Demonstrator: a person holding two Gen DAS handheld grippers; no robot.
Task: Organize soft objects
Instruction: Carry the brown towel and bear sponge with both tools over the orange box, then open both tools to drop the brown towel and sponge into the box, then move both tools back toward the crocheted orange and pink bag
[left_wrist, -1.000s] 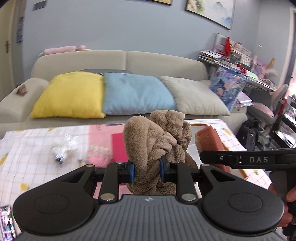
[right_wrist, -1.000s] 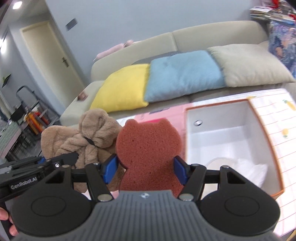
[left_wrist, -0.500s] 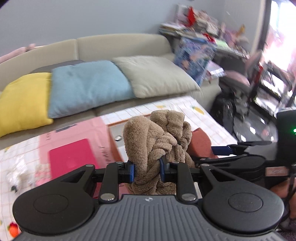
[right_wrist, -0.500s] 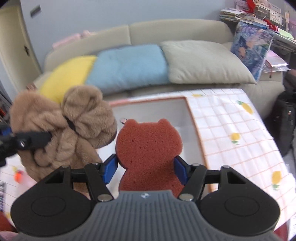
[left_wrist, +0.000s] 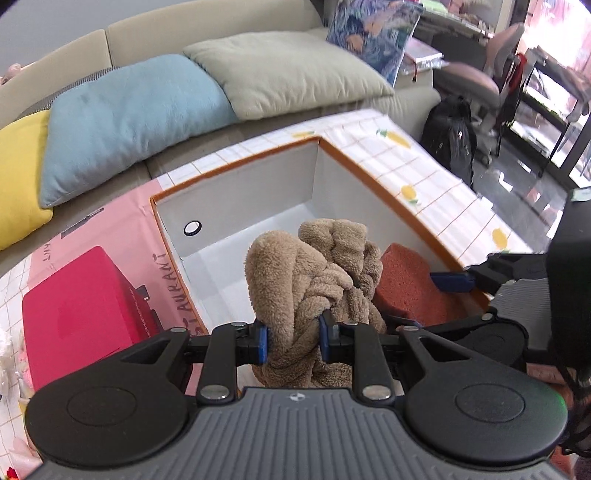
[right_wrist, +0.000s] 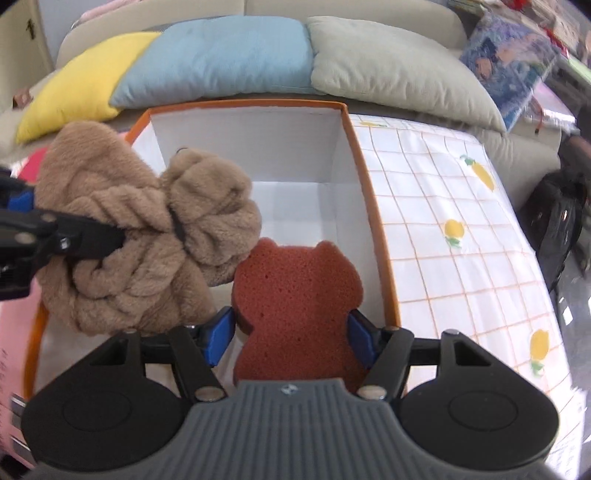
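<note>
Left claw: clenched on the brown plush towel bundle, blue pads sunk deep into its lower folds. Bundle held upright above the near left part of the white box, clear of the floor of the box as far as can be judged. Grip taken low on a tall, floppy mass; upper lobes unsupported. Risk: on release, toppling forward or sideways, possibly onto the orange rim rather than inside. Risk: loose folds catching on a pad when the claw opens, dragging the bundle back out.

Centre: bundle and red cat-shaped sponge touching, seen plainly in the right wrist view, one lobe of plush pressed against the sponge's left ear. Risk: either item dislodging the other if lowered or released unevenly. Both claws crowded over the same near end of the box; collision of claw bodies likely if brought closer.

Right claw: grasping the sponge at its waist, pads visibly denting the foam. Sponge upright over the near right part of the box, just inside the right wall. Risk: compressed foam springing on release and hopping over the low rim onto the chequered tabletop. Risk: right finger striking the wall on descent.

Far half of the box unoccupied; no obstruction there.
</note>
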